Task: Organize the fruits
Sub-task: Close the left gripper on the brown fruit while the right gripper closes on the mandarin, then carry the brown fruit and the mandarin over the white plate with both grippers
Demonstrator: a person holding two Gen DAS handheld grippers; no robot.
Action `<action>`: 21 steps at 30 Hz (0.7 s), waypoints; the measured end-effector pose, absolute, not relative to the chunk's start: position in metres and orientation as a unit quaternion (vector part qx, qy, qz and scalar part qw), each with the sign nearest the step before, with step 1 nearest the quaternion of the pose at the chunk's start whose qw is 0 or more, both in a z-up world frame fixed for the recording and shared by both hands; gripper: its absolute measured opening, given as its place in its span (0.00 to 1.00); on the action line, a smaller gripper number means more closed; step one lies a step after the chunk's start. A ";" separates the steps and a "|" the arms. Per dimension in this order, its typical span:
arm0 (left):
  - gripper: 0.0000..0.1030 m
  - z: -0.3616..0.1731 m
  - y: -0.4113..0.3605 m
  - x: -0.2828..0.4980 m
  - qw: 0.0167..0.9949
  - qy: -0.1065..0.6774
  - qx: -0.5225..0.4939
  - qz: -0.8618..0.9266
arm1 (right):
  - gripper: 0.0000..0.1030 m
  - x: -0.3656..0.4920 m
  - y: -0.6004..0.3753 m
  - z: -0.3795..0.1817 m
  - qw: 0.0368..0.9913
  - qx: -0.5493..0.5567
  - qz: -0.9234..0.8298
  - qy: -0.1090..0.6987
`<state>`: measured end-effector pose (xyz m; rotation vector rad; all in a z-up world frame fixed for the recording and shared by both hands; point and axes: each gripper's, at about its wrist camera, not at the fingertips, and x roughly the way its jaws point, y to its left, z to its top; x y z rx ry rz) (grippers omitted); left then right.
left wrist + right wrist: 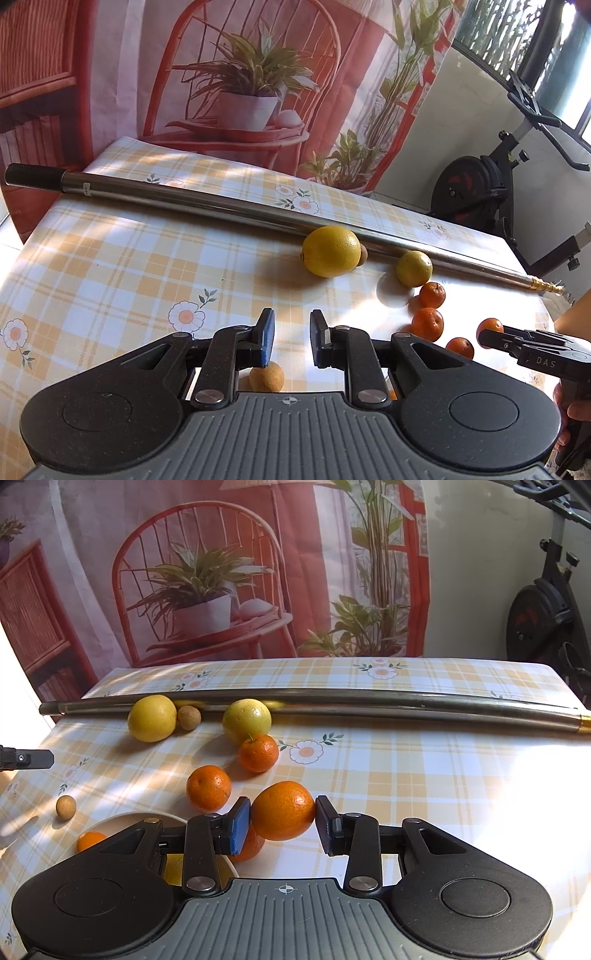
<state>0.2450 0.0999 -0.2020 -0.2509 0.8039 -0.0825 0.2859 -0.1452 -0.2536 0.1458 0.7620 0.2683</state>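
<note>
1. The right gripper has an orange between its jaws, both pads touching the fruit's sides, the jaws closed only to the fruit's width.
2. The landmark is the plate, a pale dish at the near left of the checked bench; it carries one small orange and something yellow, partly hidden by the gripper.
3. The held orange sits just right of the plate, with another orange tucked below it at the plate's edge.
4. Beyond the plate lie two loose oranges and, farther still, two yellow citrus resting against a metal pole; a small brown fruit sits between them, and another lies just left of the plate.
5. The left gripper hovers empty with its jaws partly apart, a brown fruit on the bench just beneath them.
6. The step in hand appears to be carrying the orange to the plate. Doing it well likely means a steady squeeze, lifting clear of the orange beneath, and lowering into a bare part of the plate before releasing, so nothing rolls.
</note>
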 end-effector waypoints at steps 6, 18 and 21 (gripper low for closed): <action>0.27 -0.220 0.107 0.237 0.916 0.395 -0.070 -0.005 | 0.34 0.281 -0.146 -0.254 0.915 0.084 0.129 0.372; 0.29 -0.235 0.090 0.252 0.914 0.403 -0.039 -0.041 | 0.34 0.275 -0.146 -0.249 0.916 0.081 0.122 0.373; 0.29 -0.237 0.083 0.251 0.912 0.406 -0.023 -0.049 | 0.34 0.274 -0.147 -0.249 0.917 0.082 0.123 0.372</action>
